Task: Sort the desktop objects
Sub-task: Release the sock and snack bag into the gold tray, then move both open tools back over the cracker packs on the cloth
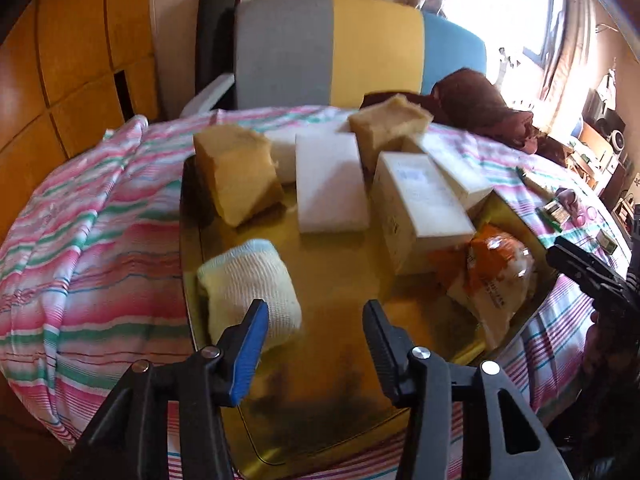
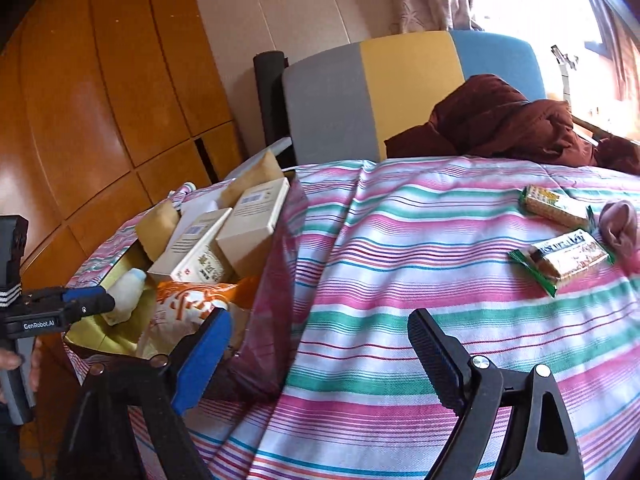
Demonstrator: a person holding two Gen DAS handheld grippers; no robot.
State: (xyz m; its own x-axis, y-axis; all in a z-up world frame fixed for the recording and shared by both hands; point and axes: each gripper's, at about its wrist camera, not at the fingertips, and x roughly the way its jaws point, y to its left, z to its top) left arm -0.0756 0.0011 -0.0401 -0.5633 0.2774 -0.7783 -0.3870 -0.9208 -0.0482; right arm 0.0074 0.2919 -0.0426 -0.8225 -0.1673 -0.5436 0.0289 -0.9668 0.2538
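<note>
Fingers of the left gripper [image 1: 314, 322] are standing apart and gripping nothing, hovering over the near end of the shiny gold metal tray [image 1: 332, 280] that is sitting on the pink, green and white striped cloth [image 1: 100, 232]. Inside the tray, a rolled white knitted cloth [image 1: 250, 284] is lying just ahead of the blue-padded finger, while two tan sponge blocks [image 1: 240, 172], a flat white foam slab [image 1: 330, 182], two cream cardboard boxes [image 1: 420, 210] and an orange-and-clear plastic snack bag [image 1: 494, 276] are crowding the tray's far and right sides. Right of the tray, the right gripper [image 2: 320, 354] is also spreading its fingers wide and empty above the cloth, with two green-wrapped biscuit packets [image 2: 560, 260] and a small pink pouch [image 2: 620, 226] lying farther right.
</note>
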